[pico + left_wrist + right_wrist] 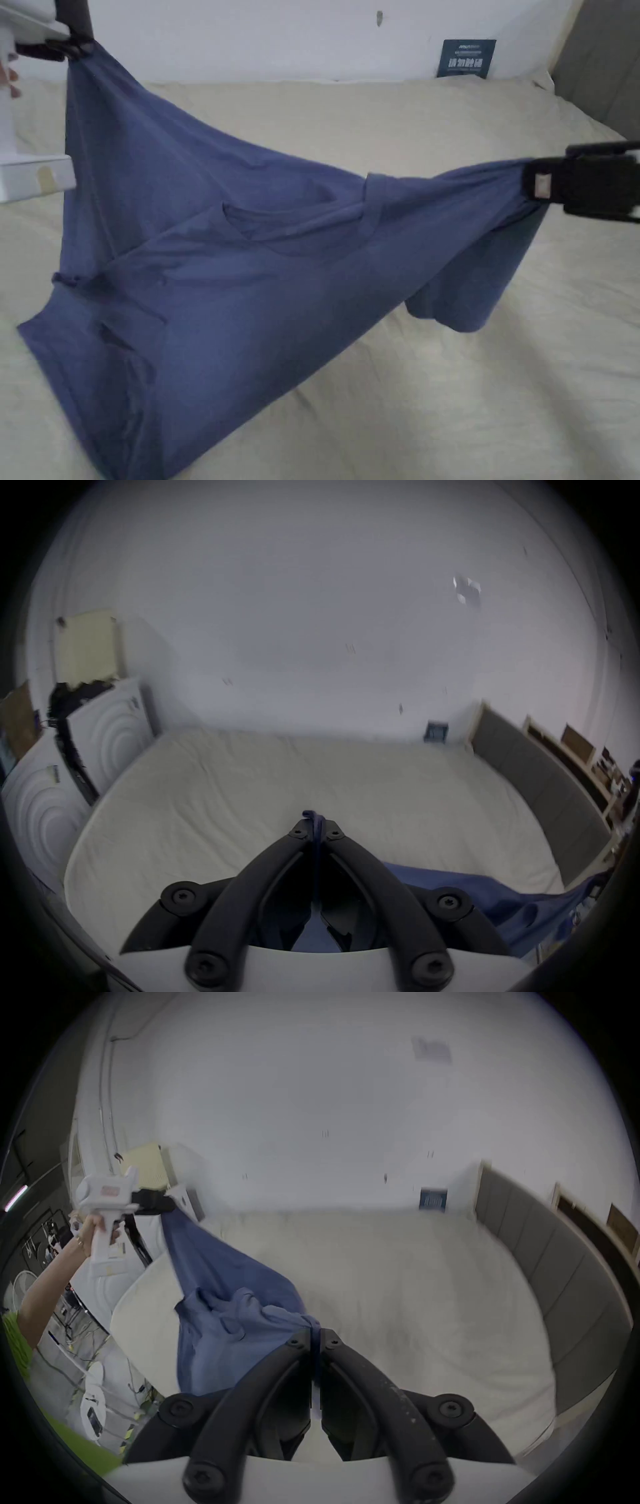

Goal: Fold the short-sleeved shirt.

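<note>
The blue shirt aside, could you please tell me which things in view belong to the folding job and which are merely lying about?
Part of the job:
- blue shirt, held up, lower end resting on the bed
- left gripper, shut on the shirt
- right gripper, shut on the shirt
- bed, the surface beneath it

Just lying about:
- dark card against the wall
- grey headboard
- white panels beside the bed

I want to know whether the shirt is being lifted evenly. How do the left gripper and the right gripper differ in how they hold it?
The left gripper holds its bit of the blue shirt high, near the top of the head view; the right gripper holds lower, so the cloth slopes down toward it. A thin edge of cloth pokes past the left gripper's tips, while a thicker gathered bunch sits at the right gripper's. Both are shut on the shirt, whose lower part rests on the bed.
</note>
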Tool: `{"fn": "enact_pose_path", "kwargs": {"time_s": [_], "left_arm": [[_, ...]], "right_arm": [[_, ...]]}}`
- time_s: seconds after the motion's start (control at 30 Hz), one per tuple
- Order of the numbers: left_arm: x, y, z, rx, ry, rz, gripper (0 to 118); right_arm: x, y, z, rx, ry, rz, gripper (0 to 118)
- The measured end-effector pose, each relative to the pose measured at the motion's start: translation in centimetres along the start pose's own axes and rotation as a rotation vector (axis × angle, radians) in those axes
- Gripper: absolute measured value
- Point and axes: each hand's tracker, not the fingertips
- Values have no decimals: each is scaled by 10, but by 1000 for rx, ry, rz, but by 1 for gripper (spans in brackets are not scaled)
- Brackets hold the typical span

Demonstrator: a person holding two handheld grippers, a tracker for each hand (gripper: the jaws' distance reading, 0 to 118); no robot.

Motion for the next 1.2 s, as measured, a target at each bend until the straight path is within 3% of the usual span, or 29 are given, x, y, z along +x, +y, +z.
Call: {"fn": "enact_pose_path", "kwargs": {"time_s": [0.27,0.43,0.5,0.83,0.87,0.97,1.0,1.2], "left_arm": [[-77,49,151,298,106,89,3],[-86,48,212,387,97,127,3],[-93,51,222,402,111,129,3],[-93,66,218,407,134,116,3],[-93,69,212,401,130,121,3],[-74,73,202,377,115,147,3],[-71,77,194,368,112,153,3],[-65,108,131,308,142,146,3]], "right_arm": [[2,63,107,272,-129,-6,7],[2,96,151,343,-68,-100,7],[-3,109,163,351,-68,-97,7],[-21,137,179,385,-127,-73,7],[15,172,157,381,-149,-63,7],[19,174,148,373,-188,-58,7],[16,210,137,368,-204,-74,7],[27,263,90,329,-270,-108,7]]}}
